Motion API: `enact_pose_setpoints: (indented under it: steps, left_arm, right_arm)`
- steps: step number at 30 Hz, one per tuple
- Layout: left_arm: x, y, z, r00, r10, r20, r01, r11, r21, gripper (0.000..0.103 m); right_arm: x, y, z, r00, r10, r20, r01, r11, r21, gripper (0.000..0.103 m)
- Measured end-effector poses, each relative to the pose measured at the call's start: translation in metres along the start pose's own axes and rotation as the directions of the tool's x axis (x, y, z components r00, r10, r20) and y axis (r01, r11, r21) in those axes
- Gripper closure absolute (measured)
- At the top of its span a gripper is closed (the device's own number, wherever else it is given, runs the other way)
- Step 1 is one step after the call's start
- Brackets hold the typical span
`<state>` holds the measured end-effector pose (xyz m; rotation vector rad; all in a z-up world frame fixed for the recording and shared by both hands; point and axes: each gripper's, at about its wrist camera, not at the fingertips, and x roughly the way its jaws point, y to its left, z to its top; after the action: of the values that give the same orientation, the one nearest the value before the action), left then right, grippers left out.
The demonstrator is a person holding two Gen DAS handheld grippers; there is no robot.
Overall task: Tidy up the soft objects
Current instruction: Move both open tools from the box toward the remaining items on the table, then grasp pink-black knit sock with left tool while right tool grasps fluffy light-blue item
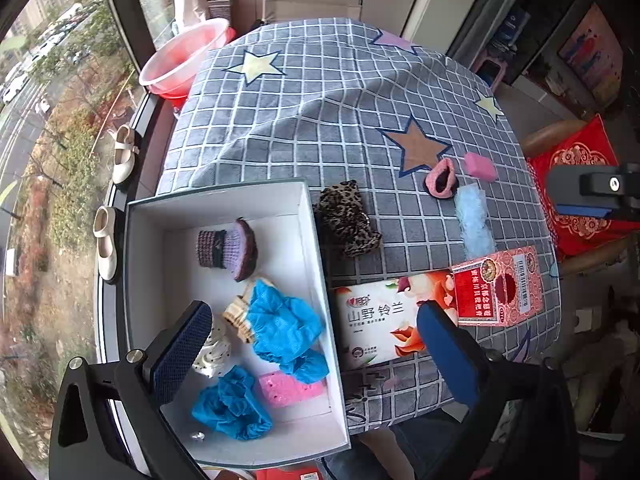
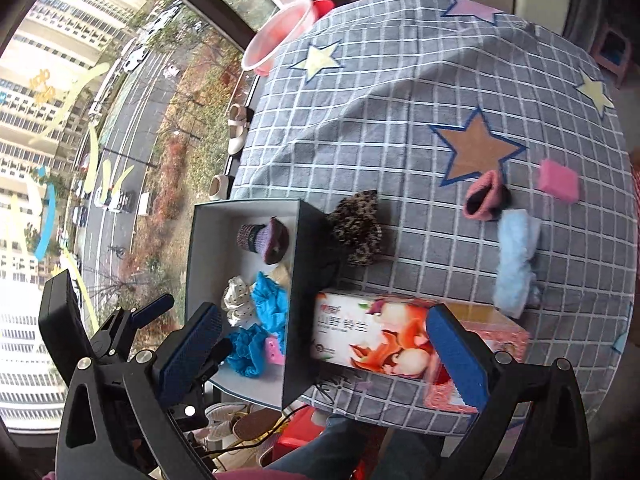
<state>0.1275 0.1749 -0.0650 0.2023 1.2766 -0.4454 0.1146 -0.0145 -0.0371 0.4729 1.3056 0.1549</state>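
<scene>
A white open box [image 1: 224, 200] sits at the table's left edge. In it lie a purple knit hat [image 1: 228, 248], blue shoe covers [image 1: 284, 324], a pink sponge [image 1: 290, 388] and a dotted white scrunchie [image 1: 214, 354]. On the checked cloth to its right lie a leopard scrunchie [image 1: 346, 222], a pink sock [image 1: 440, 178], another pink sponge [image 1: 480, 166] and a pale blue fluffy band [image 1: 474, 220]. My left gripper [image 1: 316, 354] hangs open over the box's right wall, holding nothing. My right gripper [image 2: 324, 354] is open and empty above the tissue pack [image 2: 368, 332].
A red carton [image 1: 498, 286] lies beside the tissue pack [image 1: 384, 316] near the front edge. A red basin [image 1: 180, 60] stands beyond the table's far left corner, by the window. Cream shoes [image 1: 124, 156] line the sill. A red cushion [image 1: 580, 184] sits on a chair at right.
</scene>
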Motion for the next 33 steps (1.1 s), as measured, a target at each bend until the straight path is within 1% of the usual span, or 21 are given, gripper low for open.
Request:
enact_pose_setpoints:
  steps: [2,4,7,8,11,14,18,22,24,27,29,31,33]
  left_arm:
    - [0.009,-0.016,0.01,1.0,0.005,-0.017,-0.004,0.999,0.038,0.0]
    - [0.021,-0.033,0.02,0.999,0.009,-0.035,-0.006,0.997,0.077,0.0]
    - [0.038,-0.055,0.036,0.998,0.02,-0.058,-0.013,0.992,0.128,0.0]
    - [0.045,-0.061,0.042,0.997,0.024,-0.068,-0.014,0.99,0.14,0.0]
    - [0.066,-0.077,0.057,0.994,0.043,-0.097,-0.026,0.985,0.169,0.001]
    - [0.083,-0.089,0.07,0.991,0.041,-0.126,-0.018,0.984,0.179,0.0]
    - [0.102,-0.104,0.086,0.987,0.066,-0.148,-0.035,0.978,0.206,0.0]
    - [0.12,-0.115,0.099,0.981,0.092,-0.172,-0.05,0.971,0.236,0.0]
    - [0.128,-0.119,0.104,0.978,0.102,-0.181,-0.055,0.967,0.248,0.0]
    - [0.141,-0.126,0.113,0.975,0.101,-0.196,-0.048,0.964,0.261,0.0]
    - [0.15,-0.135,0.119,0.975,0.097,-0.201,-0.04,0.961,0.273,0.0]
    - [0.158,-0.145,0.126,0.975,0.088,-0.203,-0.026,0.957,0.288,0.0]
    - [0.168,-0.157,0.133,0.975,0.073,-0.212,-0.006,0.953,0.303,0.0]
  right_arm:
    - [-0.012,-0.027,0.0,1.0,-0.012,0.02,0.011,0.999,0.046,0.0]
    - [-0.022,-0.057,-0.001,0.999,-0.041,0.032,0.038,0.994,0.099,0.0]
    - [-0.024,-0.105,-0.003,0.997,-0.071,0.024,0.064,0.978,0.198,0.0]
    - [-0.021,-0.124,-0.004,0.997,-0.077,0.013,0.072,0.969,0.236,0.0]
    - [-0.008,-0.162,-0.009,0.996,-0.086,-0.026,0.09,0.948,0.307,0.0]
    - [0.01,-0.185,-0.012,0.993,-0.086,-0.075,0.106,0.938,0.329,0.0]
    - [0.045,-0.213,-0.007,0.986,-0.08,-0.147,0.124,0.938,0.322,0.0]
    - [0.086,-0.223,0.009,0.98,-0.067,-0.189,0.122,0.948,0.296,0.0]
    - [0.107,-0.225,0.018,0.974,-0.071,-0.216,0.128,0.957,0.261,0.0]
    - [0.138,-0.225,0.03,0.959,-0.11,-0.262,0.162,0.969,0.186,0.0]
    - [0.149,-0.225,0.034,0.948,-0.156,-0.279,0.201,0.969,0.142,0.0]
    - [0.154,-0.23,0.033,0.933,-0.221,-0.285,0.261,0.959,0.111,0.0]
    - [0.149,-0.241,0.028,0.925,-0.266,-0.271,0.305,0.945,0.115,0.0]
